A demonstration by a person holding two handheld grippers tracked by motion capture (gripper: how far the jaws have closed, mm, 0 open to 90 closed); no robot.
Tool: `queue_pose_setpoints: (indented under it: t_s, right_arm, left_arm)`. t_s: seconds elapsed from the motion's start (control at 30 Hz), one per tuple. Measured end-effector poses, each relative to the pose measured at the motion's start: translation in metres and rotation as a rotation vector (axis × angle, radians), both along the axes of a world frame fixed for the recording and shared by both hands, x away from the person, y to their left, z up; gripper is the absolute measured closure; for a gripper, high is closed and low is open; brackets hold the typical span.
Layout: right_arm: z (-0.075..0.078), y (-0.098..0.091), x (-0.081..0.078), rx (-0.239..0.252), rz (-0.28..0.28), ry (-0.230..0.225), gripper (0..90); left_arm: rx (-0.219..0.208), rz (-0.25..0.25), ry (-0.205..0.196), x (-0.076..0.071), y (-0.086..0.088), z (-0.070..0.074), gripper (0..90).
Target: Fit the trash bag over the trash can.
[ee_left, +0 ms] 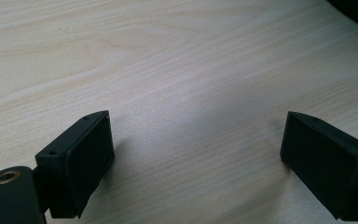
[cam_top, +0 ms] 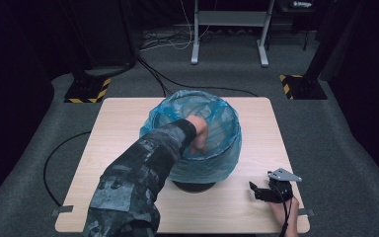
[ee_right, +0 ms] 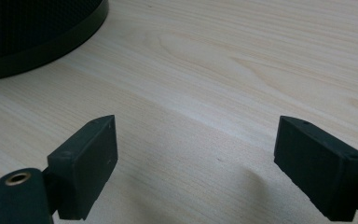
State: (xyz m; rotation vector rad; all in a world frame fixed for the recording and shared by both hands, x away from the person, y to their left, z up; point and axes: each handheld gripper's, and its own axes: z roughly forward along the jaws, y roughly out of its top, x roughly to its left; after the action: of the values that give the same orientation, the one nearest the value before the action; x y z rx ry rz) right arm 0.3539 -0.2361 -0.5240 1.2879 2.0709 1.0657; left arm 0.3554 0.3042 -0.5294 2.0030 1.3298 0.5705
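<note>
A black mesh bin lined with a blue plastic bag [cam_top: 224, 129] stands in the middle of the wooden table [cam_top: 121, 131]. A person's bare left hand [cam_top: 198, 134], in a camouflage sleeve [cam_top: 138, 173], reaches down inside the bag. My right gripper [cam_top: 262, 191] rests on the table near the front right corner, held by the right hand; its jaws stand open over bare wood [ee_right: 196, 158], with the bin's dark base [ee_right: 37, 32] at the upper left. My left gripper [ee_left: 196, 154] is open too, low over the tabletop with nothing between its jaws.
The bin's black base [cam_top: 193, 186] stands near the table's front edge. Beyond the table lie grey carpet, black cables [cam_top: 153, 74], a metal stand [cam_top: 229, 29] and two posts with yellow-black feet [cam_top: 86, 91].
</note>
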Motion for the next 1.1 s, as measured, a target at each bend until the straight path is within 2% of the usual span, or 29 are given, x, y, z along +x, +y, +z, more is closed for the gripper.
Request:
queue_pose_setpoints:
  t_s: [1.1]
  right_arm:
    - [-0.0006,0.0035,0.0003,-0.030,-0.028,0.013,12.1]
  left_arm:
    - [0.000,0.008,0.000,-0.0004,-0.0004,0.0000,8.9]
